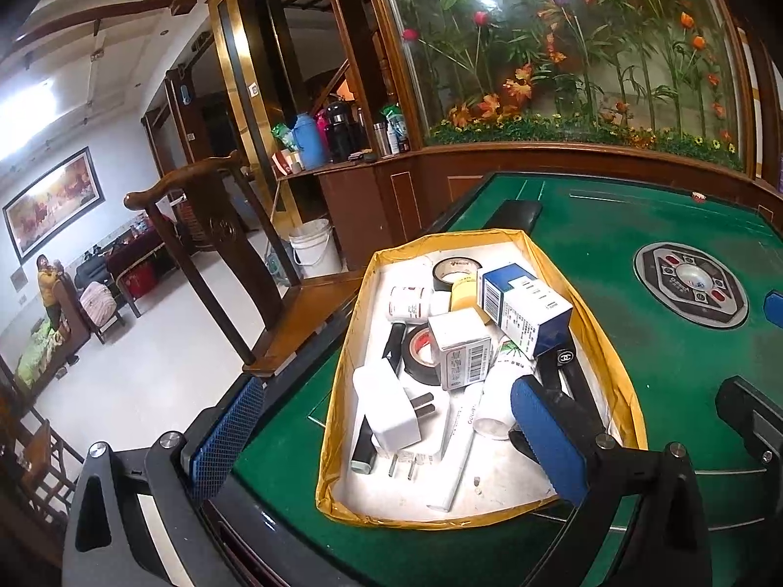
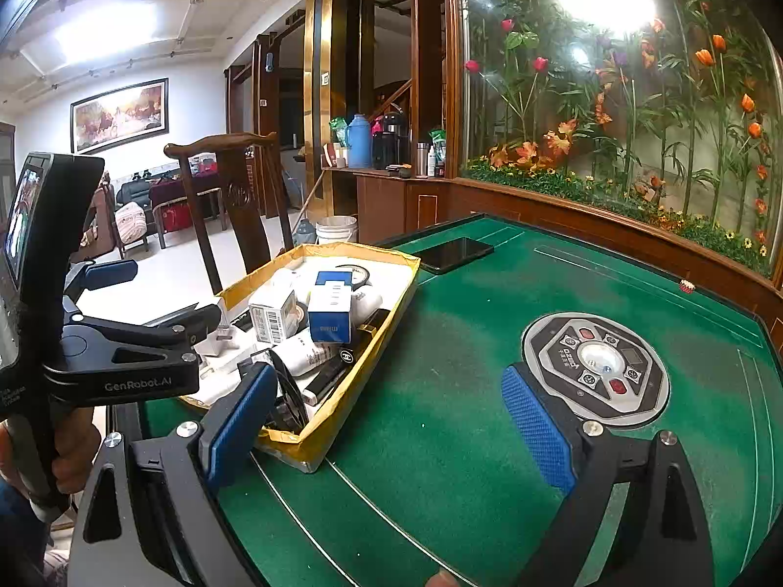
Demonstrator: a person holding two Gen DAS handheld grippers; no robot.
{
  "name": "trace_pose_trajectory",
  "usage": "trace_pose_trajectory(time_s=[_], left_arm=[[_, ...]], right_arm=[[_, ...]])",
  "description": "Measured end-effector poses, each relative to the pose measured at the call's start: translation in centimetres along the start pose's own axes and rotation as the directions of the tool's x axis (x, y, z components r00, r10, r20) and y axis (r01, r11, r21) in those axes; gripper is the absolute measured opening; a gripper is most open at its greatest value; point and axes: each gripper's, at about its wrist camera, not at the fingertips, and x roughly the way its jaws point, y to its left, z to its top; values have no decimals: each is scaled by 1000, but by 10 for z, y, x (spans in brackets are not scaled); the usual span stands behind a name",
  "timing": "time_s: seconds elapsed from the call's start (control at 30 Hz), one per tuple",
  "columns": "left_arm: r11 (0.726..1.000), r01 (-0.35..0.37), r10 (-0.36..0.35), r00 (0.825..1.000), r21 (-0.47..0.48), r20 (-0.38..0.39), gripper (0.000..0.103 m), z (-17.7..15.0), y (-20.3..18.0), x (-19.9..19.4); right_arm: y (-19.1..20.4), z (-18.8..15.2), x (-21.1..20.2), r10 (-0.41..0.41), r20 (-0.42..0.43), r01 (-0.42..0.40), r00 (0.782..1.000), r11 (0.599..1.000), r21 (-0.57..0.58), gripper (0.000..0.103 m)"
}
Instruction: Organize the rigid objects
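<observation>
Our left tool point(image 1: 386, 433) hangs with its pads spread wide above the near end of the yellow-rimmed box point(image 1: 342, 357), holding nothing; our right tool point(image 2: 391, 420) is likewise apart and empty over the bare green tabletop point(image 2: 465, 342). We judge the sorting close to done: every item we see lies jumbled in the box on the left, including the blue-and-white carton point(image 1: 526, 310), tape roll point(image 1: 421, 347) and white plug point(image 1: 389, 408). Readable writing: "GenRobot.AI" on the left tool's frame, a Chanel logo on a black case point(image 2: 337, 367).
</observation>
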Motion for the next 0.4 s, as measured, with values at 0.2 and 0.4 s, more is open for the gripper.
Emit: trace_pose_trajectory(time_s=[0.2,0.4], left_arm=[[1000,7,-8,999,-15,-46,102,-2,3,6],[1000,-7,6,999,-16,-40,102,-2,5,4]], right_arm=[[0,1,0,1,1,-1,1000,1000,0,93],[-1,1,0,0,-2,0,1000,1000,1,93]])
